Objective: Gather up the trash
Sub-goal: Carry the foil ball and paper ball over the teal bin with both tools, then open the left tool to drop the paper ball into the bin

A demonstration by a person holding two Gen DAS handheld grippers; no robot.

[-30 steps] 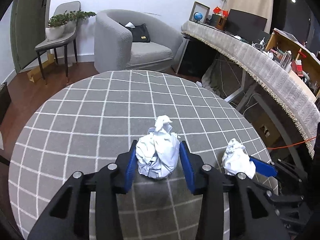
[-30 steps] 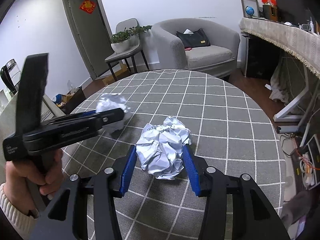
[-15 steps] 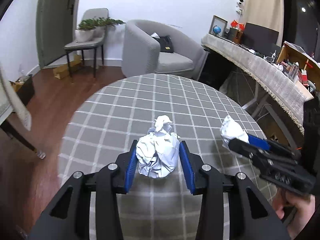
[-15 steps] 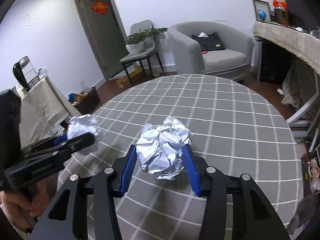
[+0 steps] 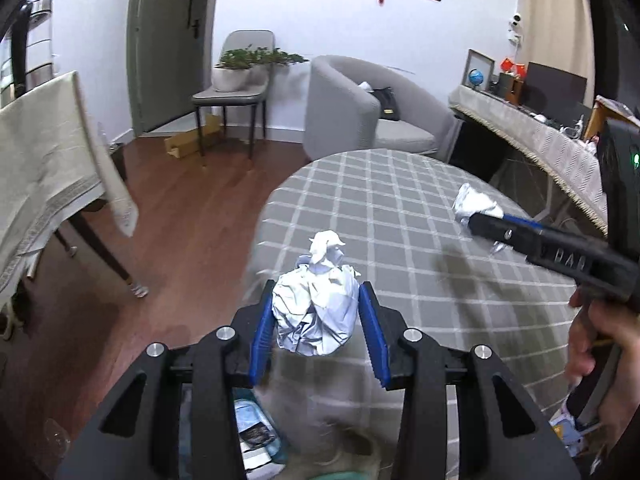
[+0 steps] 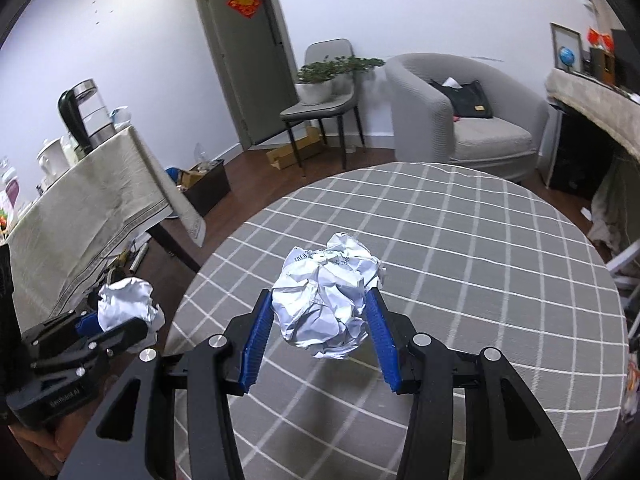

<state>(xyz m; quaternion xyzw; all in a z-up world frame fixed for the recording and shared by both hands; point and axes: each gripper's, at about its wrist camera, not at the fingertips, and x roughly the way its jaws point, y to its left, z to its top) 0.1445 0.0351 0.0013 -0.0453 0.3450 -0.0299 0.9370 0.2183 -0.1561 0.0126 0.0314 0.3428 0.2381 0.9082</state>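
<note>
My left gripper (image 5: 316, 316) is shut on a crumpled white paper ball (image 5: 316, 312), held in the air at the left edge of the round table (image 5: 400, 208). It also shows in the right wrist view (image 6: 124, 308), left of the table over the floor. My right gripper (image 6: 320, 320) is shut on a second crumpled paper ball (image 6: 328, 304), held above the table's grey checked cloth (image 6: 460, 240). That ball shows in the left wrist view (image 5: 474, 204) at the right.
Below the left gripper lies a container with wrappers (image 5: 256, 436), blurred. A cloth-covered side table (image 6: 80, 208) with a kettle (image 6: 82, 116) stands left. A chair with a plant (image 6: 324, 92), a grey armchair (image 6: 460, 120) and a long desk (image 5: 540, 136) ring the room.
Both grippers have risen and swung left with their paper balls. The left one has moved from over the table to its left edge.
</note>
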